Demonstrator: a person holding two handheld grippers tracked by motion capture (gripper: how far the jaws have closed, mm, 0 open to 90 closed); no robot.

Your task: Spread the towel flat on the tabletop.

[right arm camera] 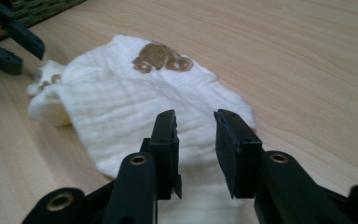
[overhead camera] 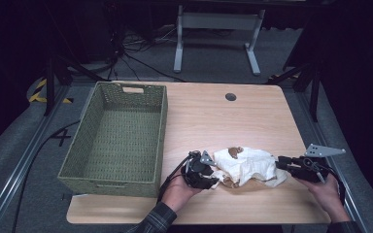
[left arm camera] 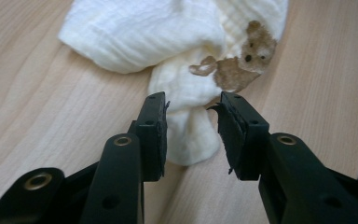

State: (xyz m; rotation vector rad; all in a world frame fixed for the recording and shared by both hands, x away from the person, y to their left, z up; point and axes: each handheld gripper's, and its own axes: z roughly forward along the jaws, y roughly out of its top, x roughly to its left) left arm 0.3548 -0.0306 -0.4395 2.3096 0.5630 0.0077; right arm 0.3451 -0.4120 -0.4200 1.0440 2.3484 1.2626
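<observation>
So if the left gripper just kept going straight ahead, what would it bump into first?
Most likely the cream cloth: a bunched fold of it lies right between the open jaws of the left gripper, just ahead on the table.

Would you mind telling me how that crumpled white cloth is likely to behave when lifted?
The white cloth lies rumpled in soft folds, so it will probably droop and unfold. Its thin gauzy weave suggests it is light. Pinched at one edge, the rest would likely drag across the table.

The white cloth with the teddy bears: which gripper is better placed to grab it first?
Probably the left gripper: its open jaws already straddle a bunched end of the cloth. The right gripper's open jaws hover over flat fabric, harder to pinch.
</observation>
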